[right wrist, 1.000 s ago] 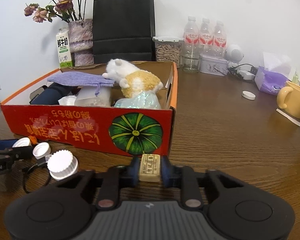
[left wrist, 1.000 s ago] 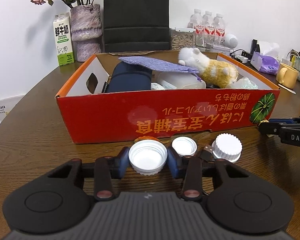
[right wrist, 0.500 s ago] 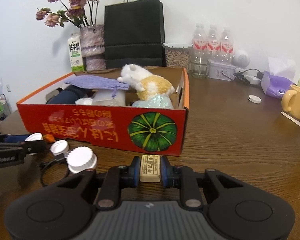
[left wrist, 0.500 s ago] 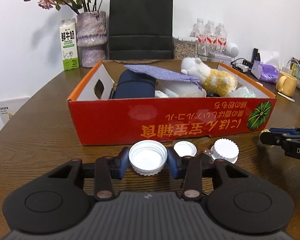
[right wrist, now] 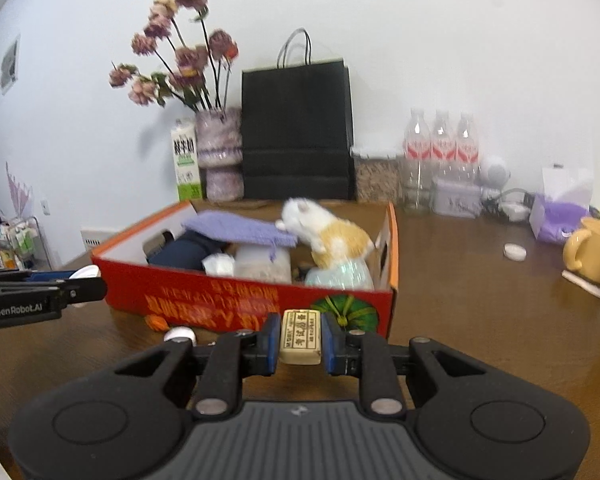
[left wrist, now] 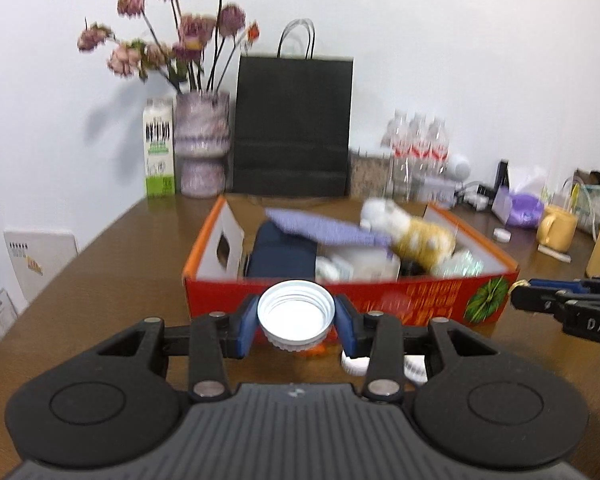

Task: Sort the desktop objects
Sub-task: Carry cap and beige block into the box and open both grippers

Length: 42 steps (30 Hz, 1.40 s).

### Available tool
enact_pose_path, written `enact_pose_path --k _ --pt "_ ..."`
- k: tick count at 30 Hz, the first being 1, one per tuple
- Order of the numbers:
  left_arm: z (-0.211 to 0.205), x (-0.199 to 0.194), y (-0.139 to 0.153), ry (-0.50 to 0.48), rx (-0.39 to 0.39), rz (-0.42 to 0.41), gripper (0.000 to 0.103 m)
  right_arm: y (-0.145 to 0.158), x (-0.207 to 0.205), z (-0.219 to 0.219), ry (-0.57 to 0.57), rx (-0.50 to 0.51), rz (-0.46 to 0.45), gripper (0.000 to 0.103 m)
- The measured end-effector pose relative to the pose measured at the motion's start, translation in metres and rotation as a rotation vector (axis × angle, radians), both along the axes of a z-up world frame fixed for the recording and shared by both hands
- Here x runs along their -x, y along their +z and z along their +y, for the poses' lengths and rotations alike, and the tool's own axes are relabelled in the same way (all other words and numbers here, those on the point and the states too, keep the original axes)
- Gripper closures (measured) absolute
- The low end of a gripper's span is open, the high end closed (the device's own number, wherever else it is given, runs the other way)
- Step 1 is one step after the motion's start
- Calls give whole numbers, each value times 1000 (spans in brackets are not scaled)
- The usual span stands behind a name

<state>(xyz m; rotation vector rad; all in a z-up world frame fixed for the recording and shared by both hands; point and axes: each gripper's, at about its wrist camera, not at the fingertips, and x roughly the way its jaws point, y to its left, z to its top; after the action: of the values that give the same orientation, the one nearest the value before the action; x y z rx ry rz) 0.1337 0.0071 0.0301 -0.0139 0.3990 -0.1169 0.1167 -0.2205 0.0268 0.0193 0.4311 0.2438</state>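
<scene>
While both tools are raised off the table [left wrist: 100,264], a white cap [left wrist: 296,314] is clamped by the left gripper [left wrist: 296,320] and an eraser [right wrist: 300,336] by the right gripper [right wrist: 300,340]; the red box [right wrist: 220,300] is seen beyond, at 12 o'clock.

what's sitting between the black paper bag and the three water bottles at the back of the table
A clear lidded container of brownish bits stands between the black paper bag and the water bottles, clearest in the right wrist view.

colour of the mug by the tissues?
Yellow mug; clearest in the right wrist view, at the right edge.
</scene>
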Motion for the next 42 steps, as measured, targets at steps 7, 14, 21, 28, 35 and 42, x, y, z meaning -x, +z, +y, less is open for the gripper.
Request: enact_pose_path --k 7,14,21,28,35,42 --pt "-7 -10 22 -13 10 -63 62 18 -11 11 17 -4 -47 83" --pt "-19 -36 28 -34 13 -86 62 29 -40 27 40 -2 -66 83" --pt "-27 -78 24 -35 29 -76 62 31 -81 40 55 -24 -62 83" --pt "-31 -116 5 -15 29 -55 62 14 -115 39 40 -47 -75 83" --pt "-33 -123 -15 -26 -21 -4 62 -4 -122 38 49 -40 -26 83" --pt "-37 -117 -19 -15 -51 -18 62 -7 -119 39 36 -31 -26 83"
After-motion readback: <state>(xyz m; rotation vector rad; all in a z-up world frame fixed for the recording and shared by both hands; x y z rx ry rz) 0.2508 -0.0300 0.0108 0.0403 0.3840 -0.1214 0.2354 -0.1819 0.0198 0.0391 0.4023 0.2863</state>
